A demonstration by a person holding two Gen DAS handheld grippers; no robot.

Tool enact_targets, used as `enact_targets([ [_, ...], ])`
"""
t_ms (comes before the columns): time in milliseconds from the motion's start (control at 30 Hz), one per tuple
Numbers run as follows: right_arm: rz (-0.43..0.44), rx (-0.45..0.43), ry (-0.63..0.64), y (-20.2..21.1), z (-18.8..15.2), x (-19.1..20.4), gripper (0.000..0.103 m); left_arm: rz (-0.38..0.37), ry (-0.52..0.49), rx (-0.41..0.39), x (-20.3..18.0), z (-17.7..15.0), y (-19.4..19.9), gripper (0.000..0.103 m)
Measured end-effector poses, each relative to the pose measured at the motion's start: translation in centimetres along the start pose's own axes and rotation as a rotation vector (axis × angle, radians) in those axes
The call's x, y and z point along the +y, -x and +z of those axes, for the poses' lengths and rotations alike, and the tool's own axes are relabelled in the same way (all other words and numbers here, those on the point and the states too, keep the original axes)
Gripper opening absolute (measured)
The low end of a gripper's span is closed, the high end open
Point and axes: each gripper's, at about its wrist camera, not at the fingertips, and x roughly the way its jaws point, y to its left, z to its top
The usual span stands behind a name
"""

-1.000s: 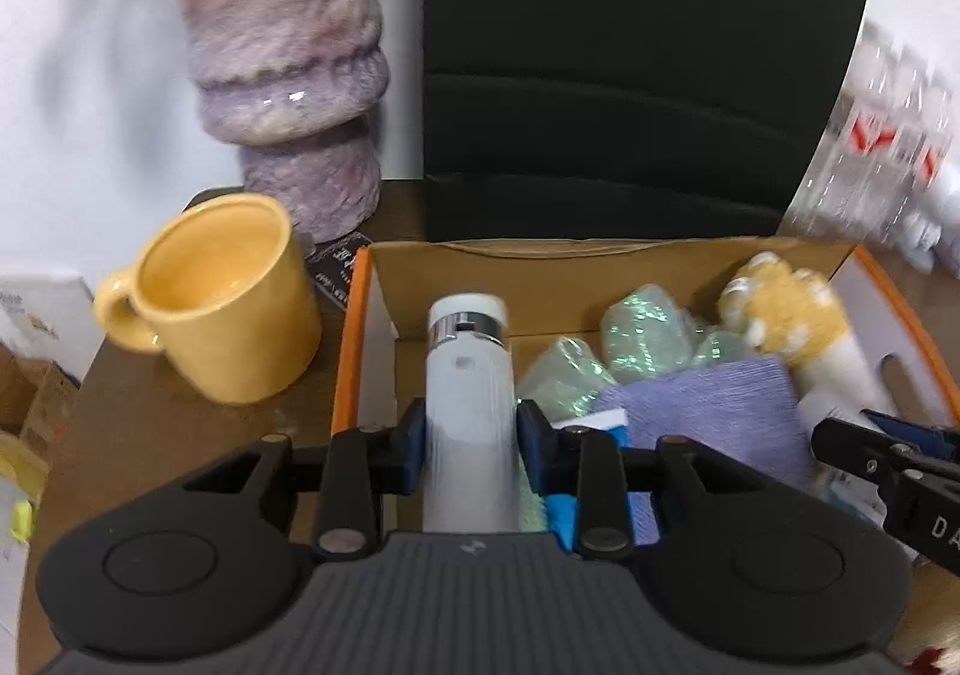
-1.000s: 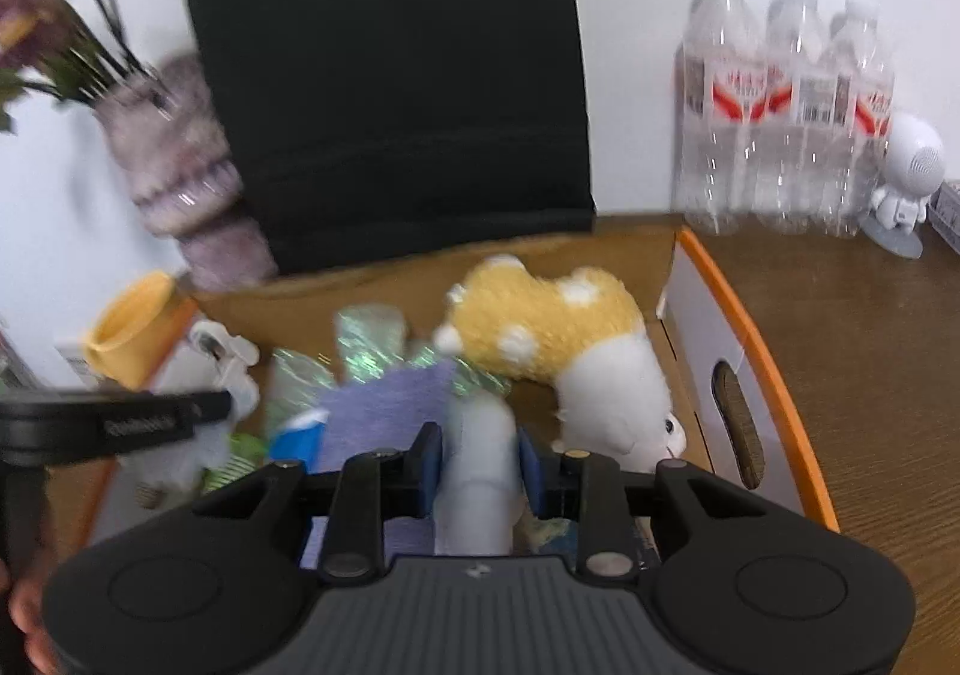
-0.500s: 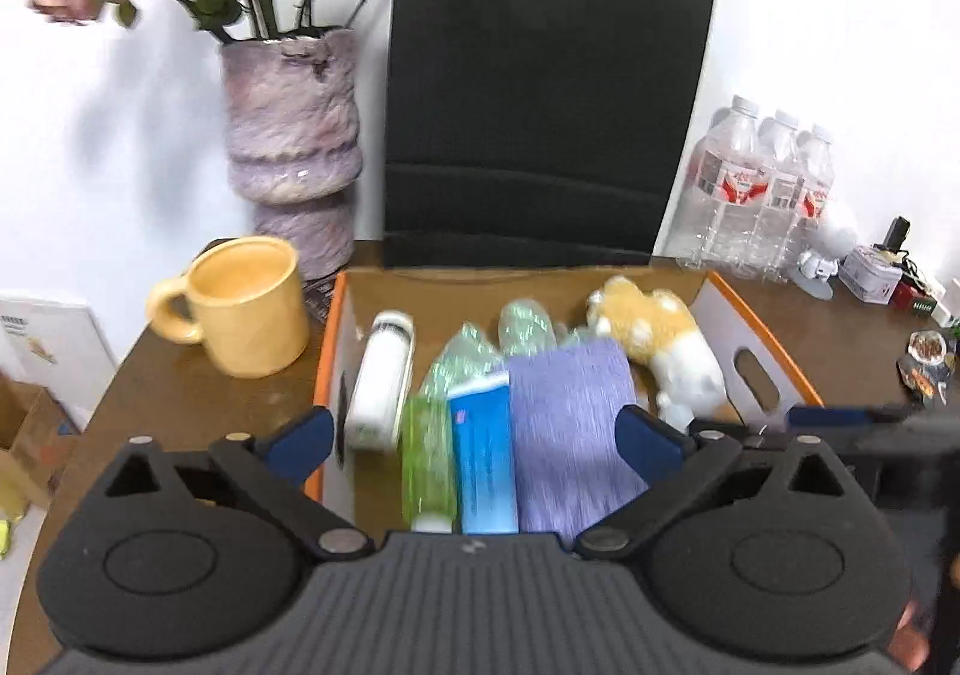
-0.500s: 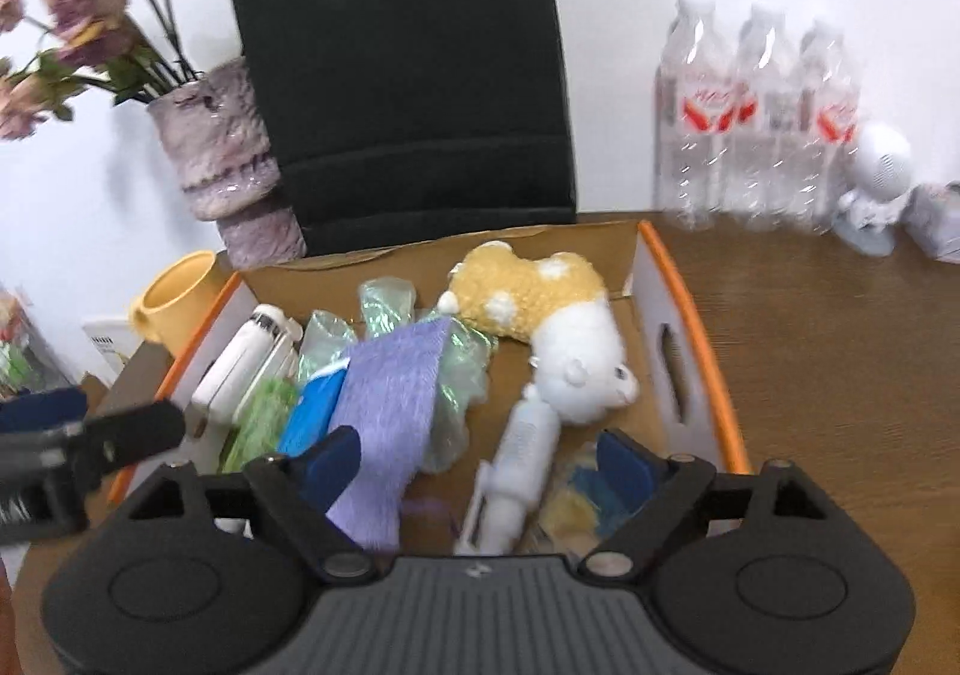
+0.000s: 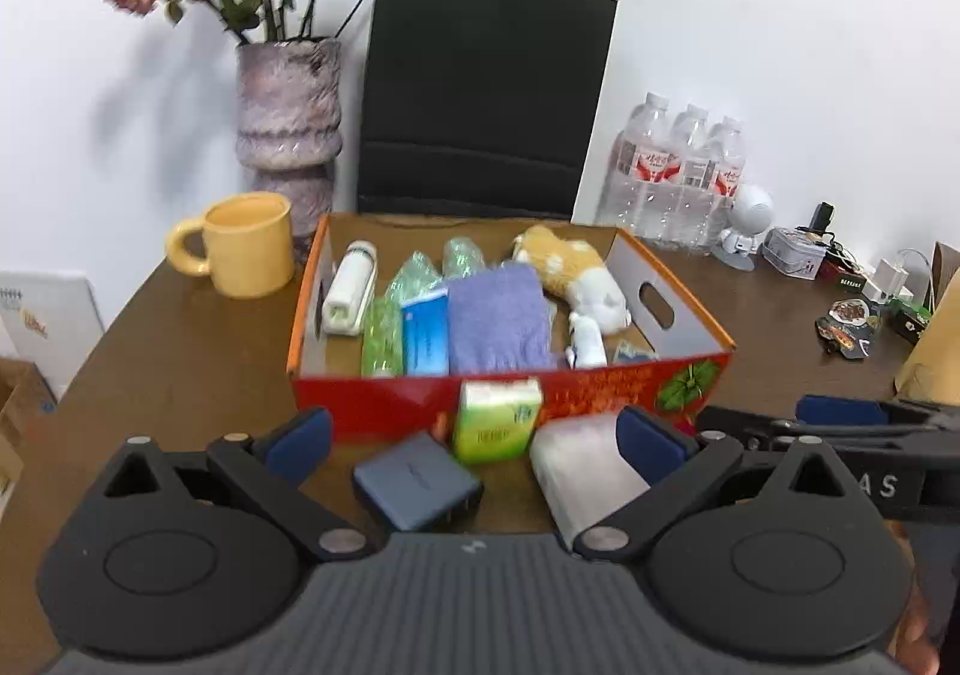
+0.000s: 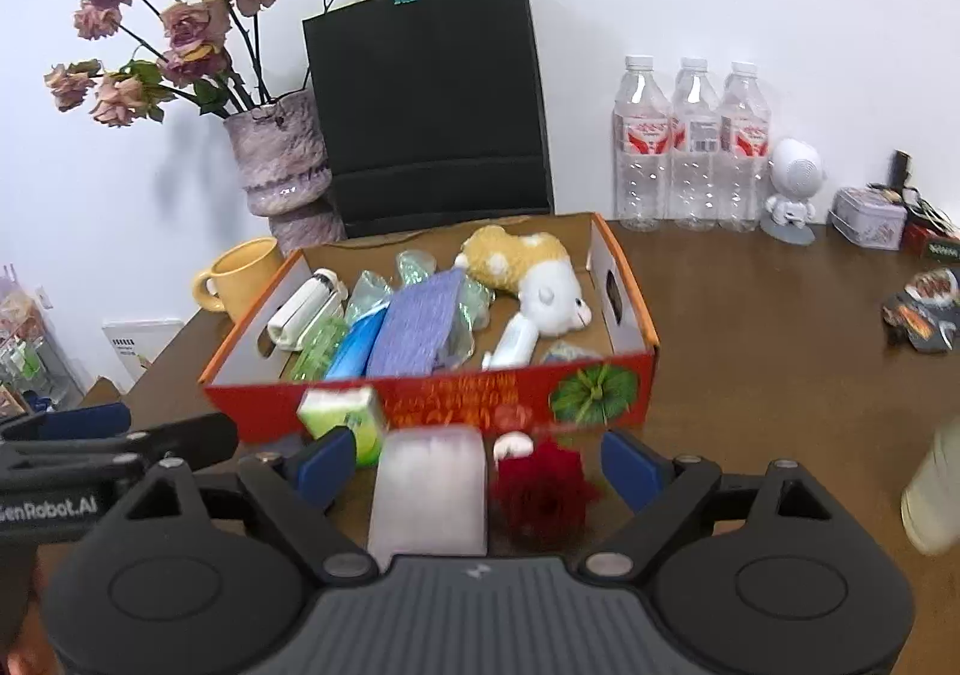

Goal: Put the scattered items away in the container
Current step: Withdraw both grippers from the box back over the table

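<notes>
The left gripper [image 5: 474, 438] stands wide open and grips nothing, its blue pads [image 5: 298, 437] spread well apart above the brown table [image 5: 180, 357]; between them on the table lie a grey-blue power bank [image 5: 417, 489] and a green tissue pack [image 5: 497, 420], and a white translucent pack [image 5: 576, 471] lies partly behind the right-hand pad; none of these is pressed by the pads. The right gripper [image 6: 474, 459] is also open and empty, its jaws opening; between its pads [image 6: 318, 462] sit the white translucent pack [image 6: 429, 492] and a dark red cloth flower [image 6: 543, 486], both loose on the table, with the tissue pack [image 6: 345, 414] just beyond the left pad. The red cardboard box [image 5: 384, 405] with an orange rim stands right behind these loose things; inside it lie a white bottle [image 5: 351, 288], green bubble wrap [image 5: 384, 327], a blue tube [image 5: 425, 336], a purple cloth [image 5: 498, 321], a yellow and white plush toy [image 5: 576, 273] and a small white spray bottle [image 5: 585, 339]. A yellow mug [image 5: 246, 243] stands left of the box, near a mottled purple vase [image 5: 288, 123] of dried roses; a black paper bag [image 5: 480, 105] rises behind the box, and three water bottles [image 5: 678, 177] stand to its right.
</notes>
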Motion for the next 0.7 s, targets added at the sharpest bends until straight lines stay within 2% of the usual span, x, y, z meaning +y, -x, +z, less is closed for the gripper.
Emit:
enact_targets([
  [167, -0.035, -0.018, 0.012, 1.7, -3.3, 0.5, 0.089, -0.011, -0.026, -0.022, -0.4, -2.3, 1.6, 0.103],
  [300, -0.056, -0.046, 0.046, 2.5, -5.4, 0.5, 0.089, 0.024, -0.043, -0.042, -0.7, -3.9, 2.2, 0.103],
  [467, -0.058, -0.060, 0.074, 3.3, -7.0, 0.6, 0.089, 0.018, -0.056, -0.059, -0.9, -6.6, 3.0, 0.103],
  [567, -0.049, -0.054, 0.063, 3.2, -8.4, 0.3, 0.089, 0.040, -0.057, -0.067, -0.3, -8.1, 3.2, 0.103],
  [700, -0.047, -0.025, 0.057, 2.6, -10.4, -0.2, 0.089, 0.026, -0.027, -0.004, 0.7, -9.8, 2.2, 0.103],
])
